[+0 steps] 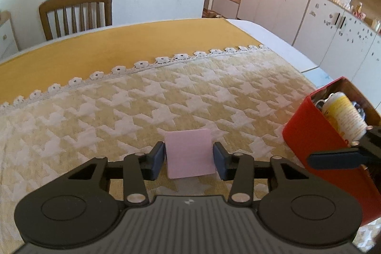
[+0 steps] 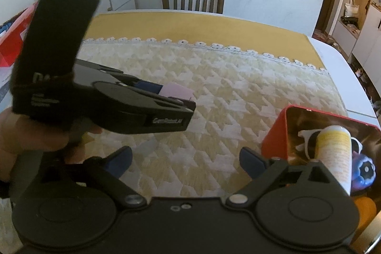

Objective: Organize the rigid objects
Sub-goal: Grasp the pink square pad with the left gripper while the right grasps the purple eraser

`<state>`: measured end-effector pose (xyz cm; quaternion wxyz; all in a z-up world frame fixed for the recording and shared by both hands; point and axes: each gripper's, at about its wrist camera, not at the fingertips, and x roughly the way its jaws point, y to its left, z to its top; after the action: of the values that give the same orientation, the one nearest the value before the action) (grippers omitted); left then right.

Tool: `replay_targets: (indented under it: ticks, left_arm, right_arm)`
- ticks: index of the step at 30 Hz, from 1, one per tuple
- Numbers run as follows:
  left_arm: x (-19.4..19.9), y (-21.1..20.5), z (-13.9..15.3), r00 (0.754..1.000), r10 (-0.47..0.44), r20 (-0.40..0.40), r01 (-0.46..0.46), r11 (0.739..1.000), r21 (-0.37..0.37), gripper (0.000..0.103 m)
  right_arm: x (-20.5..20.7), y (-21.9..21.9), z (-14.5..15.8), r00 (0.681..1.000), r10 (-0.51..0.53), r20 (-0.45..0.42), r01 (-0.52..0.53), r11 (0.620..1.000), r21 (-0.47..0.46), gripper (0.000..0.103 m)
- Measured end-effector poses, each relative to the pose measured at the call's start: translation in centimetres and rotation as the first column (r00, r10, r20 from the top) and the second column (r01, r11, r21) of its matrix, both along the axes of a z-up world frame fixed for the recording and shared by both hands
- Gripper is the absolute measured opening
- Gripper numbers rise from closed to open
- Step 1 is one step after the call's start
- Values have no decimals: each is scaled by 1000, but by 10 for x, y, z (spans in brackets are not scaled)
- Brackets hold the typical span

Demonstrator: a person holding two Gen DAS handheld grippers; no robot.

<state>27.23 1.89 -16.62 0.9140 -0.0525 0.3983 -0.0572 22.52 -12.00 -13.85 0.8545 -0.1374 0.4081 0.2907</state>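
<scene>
- The left tool [image 1: 189,160] pinches a pink pad [image 1: 189,154] by its two side edges, low over the patterned cloth [image 1: 119,111].
- The right tool [image 2: 185,162] is spread wide and holds nothing.
- A red tin [image 1: 309,130] with a bottle [image 1: 345,115] inside sits near the worktop's [image 1: 273,32] right edge.
- The cloth beyond the pad lies bare up to its lace trim [image 1: 142,64].

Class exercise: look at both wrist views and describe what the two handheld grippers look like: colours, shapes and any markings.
Both are black plastic. The left gripper and right gripper each have dark blue fingers on jointed black links with silver pivot pins. The left one's side carries small white lettering, too blurred to read.
</scene>
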Motion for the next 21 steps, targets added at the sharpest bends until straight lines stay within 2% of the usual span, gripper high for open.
replay_targets:
  ticks: [7, 11, 18, 21]
  left_arm:
    - [-6, 27, 9, 999, 34, -30, -37, 995, -88, 43]
    - [-12, 46, 14, 997, 65, -30, -67, 992, -110, 43]
    - [-15, 65, 12, 993, 114, -35, -118, 987, -108, 43]
    - [-15, 71, 10, 991, 130, -41, -133, 986, -101, 43]
  right_arm:
    - [13, 12, -9, 999, 34, 3, -34, 999, -19, 92]
    - [27, 23, -13, 999, 46, 11, -45, 999, -18, 88]
    - [47, 41, -22, 999, 53, 8, -53, 999, -12, 70]
    - [50, 48, -23, 998, 59, 9, -59, 998, -14, 60]
